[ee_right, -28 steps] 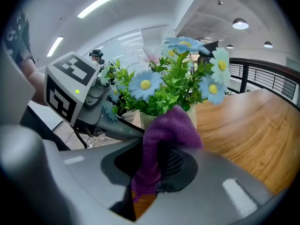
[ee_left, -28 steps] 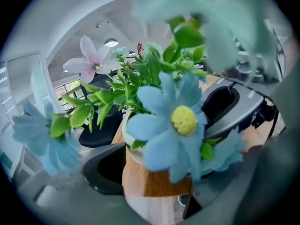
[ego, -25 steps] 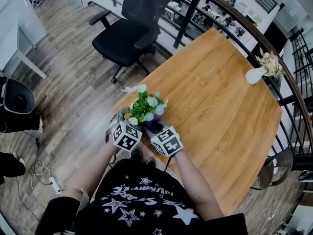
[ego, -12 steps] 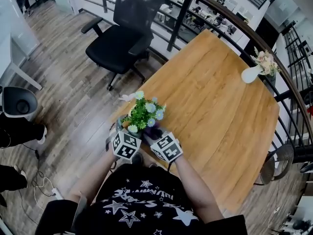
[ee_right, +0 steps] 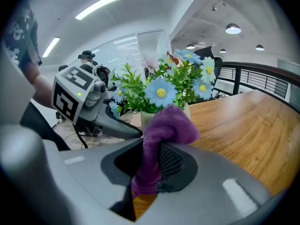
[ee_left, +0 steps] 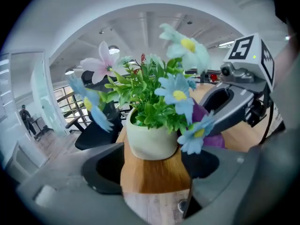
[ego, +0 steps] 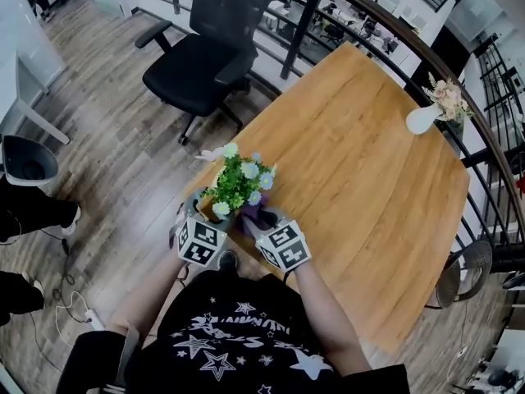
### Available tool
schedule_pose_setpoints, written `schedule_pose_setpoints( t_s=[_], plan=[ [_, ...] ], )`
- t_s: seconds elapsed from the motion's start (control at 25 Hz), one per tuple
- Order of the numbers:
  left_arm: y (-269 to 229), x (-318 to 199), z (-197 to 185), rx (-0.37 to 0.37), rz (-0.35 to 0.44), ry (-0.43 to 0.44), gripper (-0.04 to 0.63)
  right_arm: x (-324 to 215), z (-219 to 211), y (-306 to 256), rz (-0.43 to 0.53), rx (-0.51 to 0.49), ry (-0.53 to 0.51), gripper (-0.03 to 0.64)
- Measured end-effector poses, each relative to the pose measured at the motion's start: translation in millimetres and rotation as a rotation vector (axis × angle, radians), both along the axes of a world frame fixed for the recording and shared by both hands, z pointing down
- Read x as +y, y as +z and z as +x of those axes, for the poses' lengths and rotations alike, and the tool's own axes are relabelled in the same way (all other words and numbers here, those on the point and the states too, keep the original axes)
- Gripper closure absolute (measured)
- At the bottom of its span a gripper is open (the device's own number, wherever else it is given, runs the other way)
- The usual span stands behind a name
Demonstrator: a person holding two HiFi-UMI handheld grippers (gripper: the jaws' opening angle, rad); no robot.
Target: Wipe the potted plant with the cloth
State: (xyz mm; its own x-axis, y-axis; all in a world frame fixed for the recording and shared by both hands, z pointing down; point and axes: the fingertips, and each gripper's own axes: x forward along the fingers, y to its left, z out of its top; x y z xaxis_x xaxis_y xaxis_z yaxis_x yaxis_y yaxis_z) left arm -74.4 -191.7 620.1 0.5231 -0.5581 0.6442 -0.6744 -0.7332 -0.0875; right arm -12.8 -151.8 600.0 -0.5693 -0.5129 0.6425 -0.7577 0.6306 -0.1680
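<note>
A cream pot of green leaves and pale blue flowers stands at the near left corner of the wooden table. My left gripper has its jaws wide, one tip against each side of the pot's base. Its marker cube shows just in front of the plant. My right gripper is shut on a purple cloth, whose bunched end lies against the pot's front under the flowers. The cloth also shows between the two cubes, with the right cube beside it.
The table's edge runs close to the pot on its left and near sides. A black office chair stands beyond that corner. A white vase of flowers sits at the table's far right, by a dark railing.
The head view has shifted slightly. Both grippers stay at the plant, the left still at the pot and the right still holding the cloth against it.
</note>
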Motion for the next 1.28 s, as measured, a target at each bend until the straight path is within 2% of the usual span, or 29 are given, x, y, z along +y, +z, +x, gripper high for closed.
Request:
schedule_pose_setpoints(
  t_s=[0.24, 0.48, 0.68, 0.72, 0.8, 1.12, 1.28],
  plan=[
    [-20, 18, -14, -0.004, 0.032, -0.128, 0.21, 18, 16, -11, 0.025, -0.025, -0.032, 0.534],
    [-44, 58, -17, 0.029, 0.091, -0.259, 0.21, 44, 30, -33, 0.069, -0.078, -0.06, 0.534],
    [-63, 101, -6, 0.063, 0.133, -0.297, 0.212, 75, 43, -49, 0.101, -0.113, -0.08, 0.534],
    [-69, 110, -3, 0.067, 0.146, -0.303, 0.221, 83, 46, -53, 0.109, -0.121, -0.086, 0.534],
    [-76, 128, 5, 0.076, 0.165, -0.318, 0.289, 99, 52, -59, 0.123, -0.141, -0.092, 0.534],
    [-95, 205, 33, 0.1, 0.209, -0.342, 0.386, 169, 73, -71, 0.156, -0.19, -0.121, 0.535],
    [-99, 230, 39, 0.116, 0.231, -0.399, 0.463, 192, 82, -81, 0.194, -0.2, -0.152, 0.537]
  ],
)
